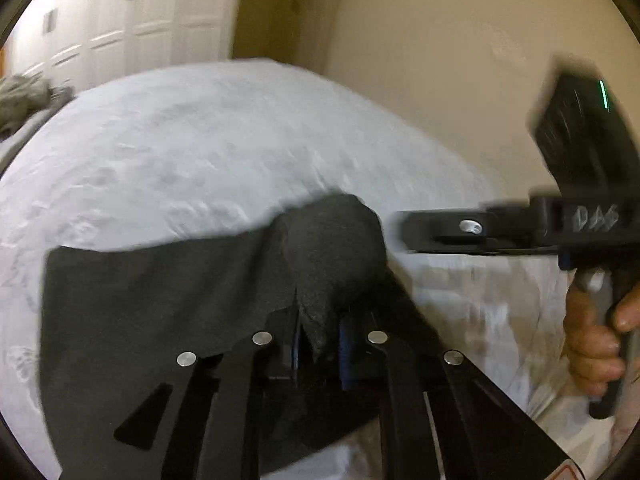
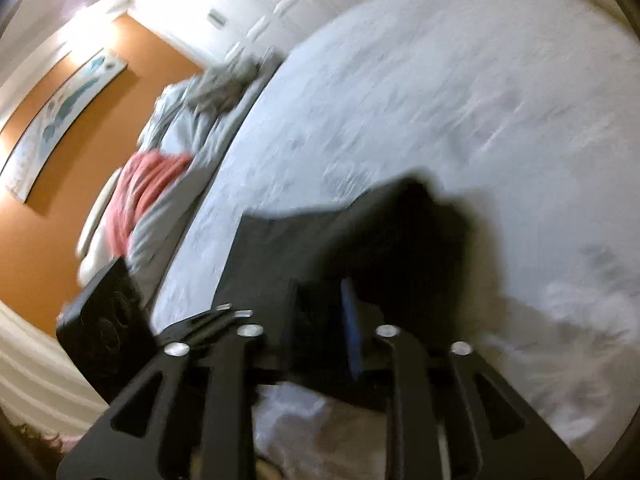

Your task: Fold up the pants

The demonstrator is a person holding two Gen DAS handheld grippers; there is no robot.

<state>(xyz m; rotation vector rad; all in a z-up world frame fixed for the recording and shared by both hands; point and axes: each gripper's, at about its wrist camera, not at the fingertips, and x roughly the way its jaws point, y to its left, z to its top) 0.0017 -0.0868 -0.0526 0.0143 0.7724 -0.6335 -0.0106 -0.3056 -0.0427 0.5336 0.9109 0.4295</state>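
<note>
Gripping a bunched fold of the dark pants [image 1: 168,300], the left tongs [image 1: 318,344] are clenched on the cloth, which drapes ahead and to their left over the white bed [image 1: 200,140]. Right tongs [image 2: 320,320] have dark pants [image 2: 320,240] cloth between and ahead of them, but blur hides whether they're clenched, so cannot tell. From the left camera the right tongs [image 1: 416,236] sit just right of the bunched fold, held by a hand [image 1: 596,344].

Home bedroom: white-sheeted bed [image 1: 224,140] filling view, white panelled wardrobe doors [image 1: 120,20] standing behind, framed picture [image 2: 60,120] hanging on orange wall [image 2: 52,208], crumpled bedding, possibly pink blanket [image 2: 144,192], lying alongside.
</note>
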